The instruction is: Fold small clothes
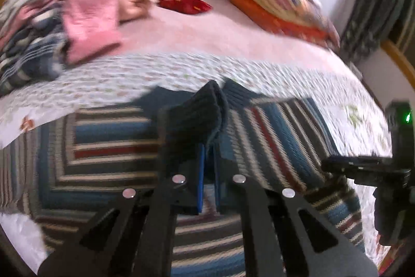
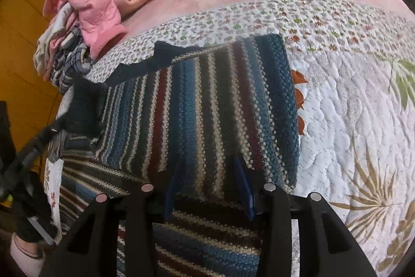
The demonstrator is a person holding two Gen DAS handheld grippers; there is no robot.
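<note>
A striped knit sweater (image 2: 202,100) is spread on the quilted bed cover (image 2: 350,100), near the bed's front edge, with a pile of unfolded clothes (image 2: 85,4) well apart at the far left.

Left tool (image 1: 207,173): fingers nearly together, clamped on the dark ribbed edge (image 1: 205,113) of the sweater (cuff or collar; which one cannot be told), which is raised off the body panel. Motion blur is noted in the left wrist view.

Right tool (image 2: 207,188): fingers spread, one on each side of a raised fold of the sweater's near part. No pinch is seen; it is judged to be open around the fabric, not gripping.

Step in hand, as judged: the ribbed part is being carried across the body for a fold.
- The held edge should be kept taut and low, so that the knit is laid flat and not bunched.
- The body should be steadied by the right tool, lest the whole garment be dragged across the quilt.
- The carried edge should be set down parallel to the stripes before it is let go.

Orientation: in the right wrist view the stripes of the upper panel run away from the camera, toward the far side of the bed; those of the lower layer run crosswise. The garment's long axis is judged to lie roughly along the bed's near edge, left to right, with the dark ribbed end at the left.
</note>
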